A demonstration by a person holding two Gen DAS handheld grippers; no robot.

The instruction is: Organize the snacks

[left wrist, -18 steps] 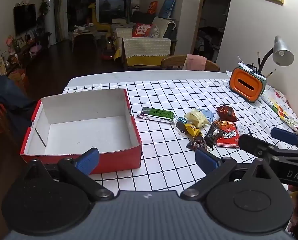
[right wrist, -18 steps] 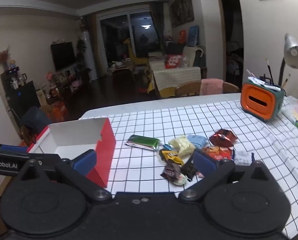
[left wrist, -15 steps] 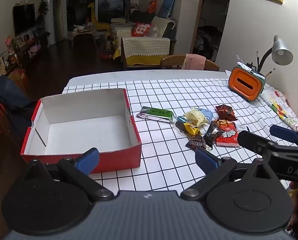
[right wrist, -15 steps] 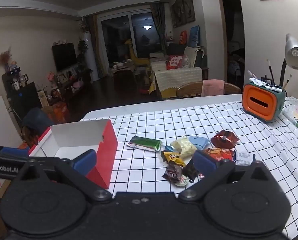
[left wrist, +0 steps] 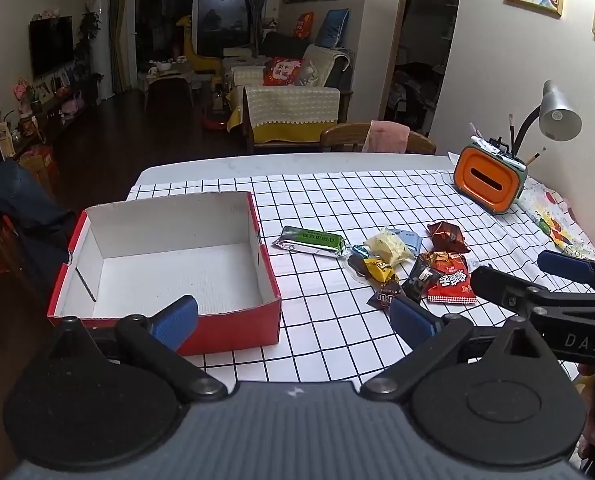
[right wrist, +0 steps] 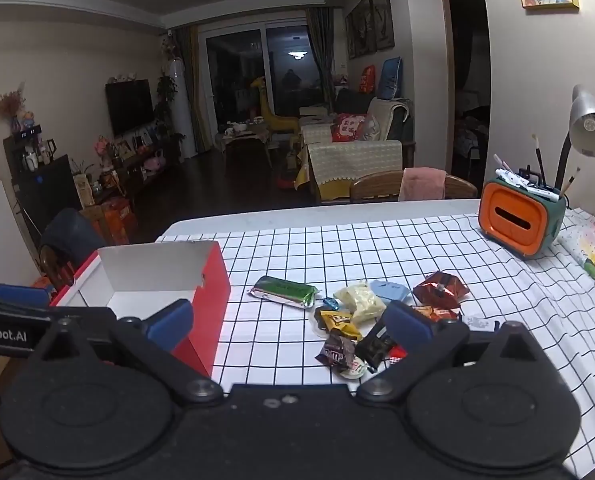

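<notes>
A red box (left wrist: 169,216) with a white, empty inside stands on the left of the checked tablecloth (left wrist: 337,344). To its right lies a pile of snacks: a green bar (left wrist: 311,241), a pale yellow pack (left wrist: 389,246), a red packet (left wrist: 449,276), a dark red packet (left wrist: 447,236) and small chocolate bags (left wrist: 377,270). My left gripper (left wrist: 293,320) hovers open and empty before the box's near right corner. My right gripper (right wrist: 288,323) is open and empty just short of the pile (right wrist: 357,320). In the left wrist view the right gripper (left wrist: 525,272) sits at the pile's right.
An orange holder (left wrist: 487,182) with pens and a desk lamp (left wrist: 559,114) stand at the far right. A colourful wrapper (left wrist: 557,228) lies along the right edge. A chair with a pink cloth (left wrist: 377,140) is behind the table, and one with a dark jacket (left wrist: 13,200) is left.
Hardly anything: both grippers stay wide open and empty. In the left wrist view the right gripper has edged slightly left toward the snacks.
</notes>
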